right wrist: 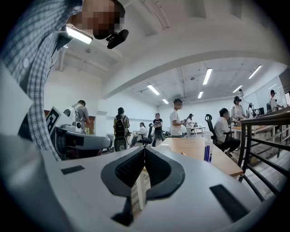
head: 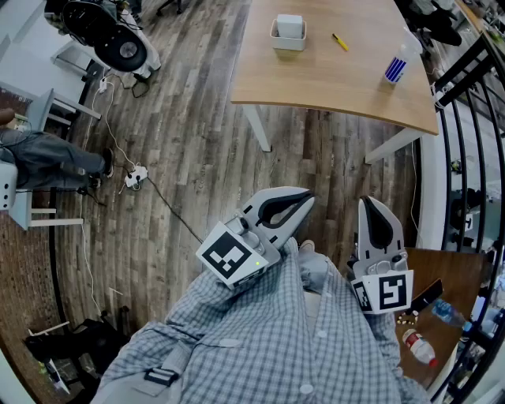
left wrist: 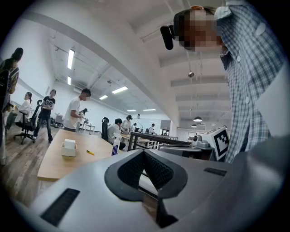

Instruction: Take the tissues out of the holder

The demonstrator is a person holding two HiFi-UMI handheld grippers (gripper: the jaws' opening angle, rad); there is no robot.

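Far across the plank floor (head: 189, 118), at the top of the head view, a light wooden counter (head: 331, 83) carried the white tissue holder (head: 289, 39). A block of white tissues (head: 289, 24) stood up out of the holder, untouched. A yellow pen (head: 339, 42) lay near it on the right. A white bottle with blue stripes (head: 397, 67) stood close to the counter's right edge.

Both grippers were held low against the person's checked shirt (head: 276, 339), well apart from the counter and pointing toward it. The left gripper (head: 306, 199) had its jaws fully together, ribbed pads touching and nothing between them. The right gripper (head: 369, 202) looked the same, with its pads meeting at the tip and the jaws empty.

A black railing (head: 473, 110) ran along the right side. A seated person (head: 47, 162) was at the left edge, with a white cable (head: 118, 150) trailing over the floor nearby. A small dark table (head: 442, 276) at lower right held a bottle lying on its side (head: 418, 347).
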